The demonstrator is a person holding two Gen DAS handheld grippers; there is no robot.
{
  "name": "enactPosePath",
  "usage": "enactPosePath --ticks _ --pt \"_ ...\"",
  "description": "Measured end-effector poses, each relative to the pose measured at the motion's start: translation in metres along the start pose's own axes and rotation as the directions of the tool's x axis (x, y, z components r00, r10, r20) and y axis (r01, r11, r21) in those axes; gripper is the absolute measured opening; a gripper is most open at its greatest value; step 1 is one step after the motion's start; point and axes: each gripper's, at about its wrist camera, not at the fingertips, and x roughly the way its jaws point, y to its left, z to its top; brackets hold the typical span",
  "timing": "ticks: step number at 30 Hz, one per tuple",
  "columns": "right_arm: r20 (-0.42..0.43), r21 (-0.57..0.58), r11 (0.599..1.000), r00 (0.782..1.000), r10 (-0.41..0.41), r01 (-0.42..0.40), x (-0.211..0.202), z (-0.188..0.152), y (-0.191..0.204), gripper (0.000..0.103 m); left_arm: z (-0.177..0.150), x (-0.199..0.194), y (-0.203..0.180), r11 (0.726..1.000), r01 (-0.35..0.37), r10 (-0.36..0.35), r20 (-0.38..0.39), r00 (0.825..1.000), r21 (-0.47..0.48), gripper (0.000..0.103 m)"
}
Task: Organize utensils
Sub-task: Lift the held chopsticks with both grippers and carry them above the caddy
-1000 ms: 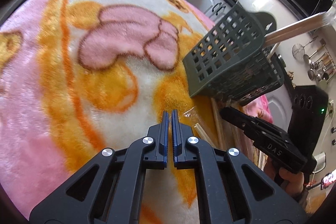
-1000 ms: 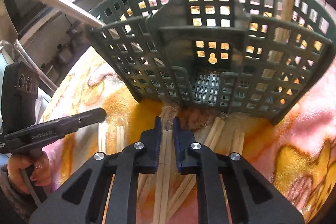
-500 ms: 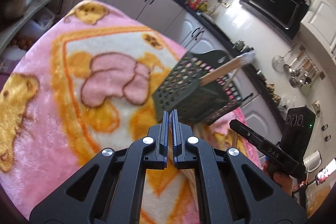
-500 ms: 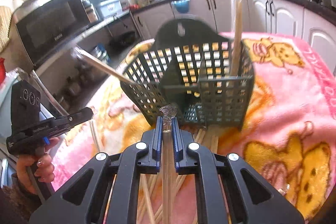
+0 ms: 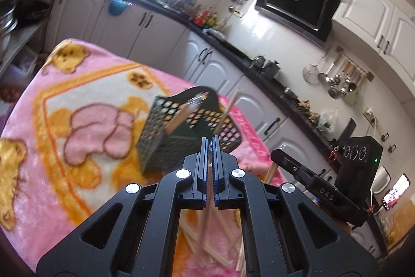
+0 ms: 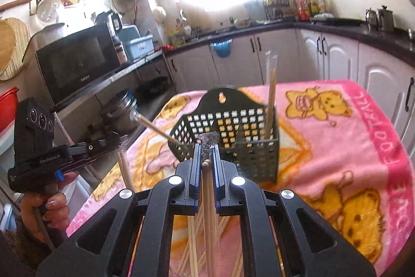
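Chopsticks (image 6: 207, 188), wrapped, now raised clear of the blanket (image 6: 337, 147), clamped in right gripper (image 6: 206, 147); left gripper (image 5: 209, 140) likewise pinches a stick, both lifted near the basket (image 6: 249, 147)

- The blanket (image 6: 337, 147) is plush cloth, fuzzy and matt.
- The basket (image 6: 233, 144) is dark green plastic, perforated, with a dull sheen.
- The chopsticks (image 6: 208, 201) are pale bare wood — smooth, unvarnished (one pair wears a clear, crinkled plastic sleeve at its tip).
- The right gripper (image 6: 207, 147) and left gripper (image 5: 209, 144) are matt black plastic with bright metal screws — blue ribbed pads line the jaws.
- The cabinets (image 6: 280, 56) look glossy white.
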Motion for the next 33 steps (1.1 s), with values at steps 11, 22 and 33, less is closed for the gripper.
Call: enactPosePath --ticks 11,22,33 --pt "0.107 0.003 1.0 0.994 -0.028 0.028 -0.029 0.018 -0.008 0.008 0.025 0.009 -0.05 0.991 0.074 -0.078 0.033 0.996 0.116 0.001" --pt "0.193 -0.012 0.999 0.981 -0.031 0.034 -0.046 0.045 -0.008 0.008 0.061 0.014 -0.084 0.975 0.132 -0.149 0.082 0.985 0.181 0.001" --pt "0.275 -0.038 0.998 0.961 -0.029 0.041 -0.058 0.072 -0.003 0.008 0.099 0.022 -0.102 0.971 0.136 -0.164 0.131 0.978 0.199 0.001"
